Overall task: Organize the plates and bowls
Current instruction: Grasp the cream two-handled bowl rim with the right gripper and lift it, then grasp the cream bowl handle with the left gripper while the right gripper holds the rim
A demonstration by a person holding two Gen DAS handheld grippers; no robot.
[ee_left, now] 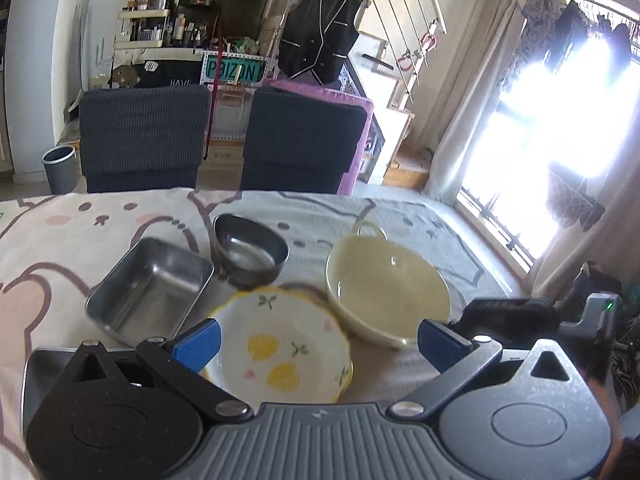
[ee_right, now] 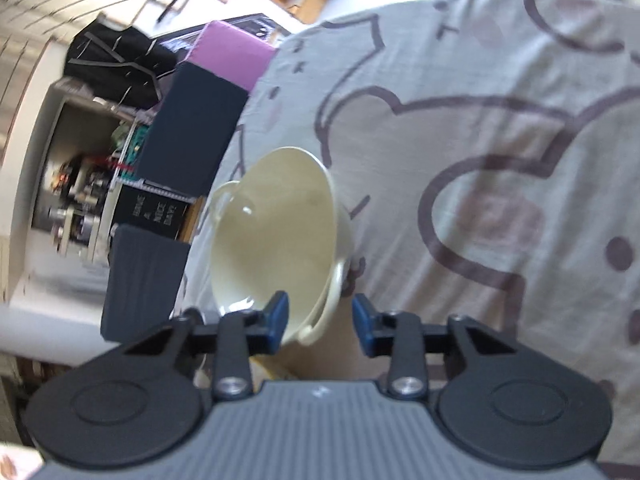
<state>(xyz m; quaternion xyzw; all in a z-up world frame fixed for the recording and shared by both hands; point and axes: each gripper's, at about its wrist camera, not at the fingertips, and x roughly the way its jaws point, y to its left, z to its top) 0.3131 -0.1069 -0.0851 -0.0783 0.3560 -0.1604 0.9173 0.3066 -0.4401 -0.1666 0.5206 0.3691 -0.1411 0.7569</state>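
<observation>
Cream 2-handled bowl [ee_right: 276,236], glossy and probably breakable, sat with its near handle between the right gripper [ee_right: 320,322]'s parted, untouching pads; the left gripper [ee_left: 318,340] gaped empty.

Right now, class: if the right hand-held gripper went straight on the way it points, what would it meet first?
Probably the cream two-handled bowl: its near loop handle already sits between the right hand-held gripper's open blue fingers, apparently untouched; depth is unclear.

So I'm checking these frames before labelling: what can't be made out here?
- Right gripper on the cream bowl: right wrist view is motion-blurred, pad contact with the handle unclear.
- Flowered bowl: near rim hidden by the left gripper body.
- Window: blown out by glare.
- Shelf items: too small.
</observation>
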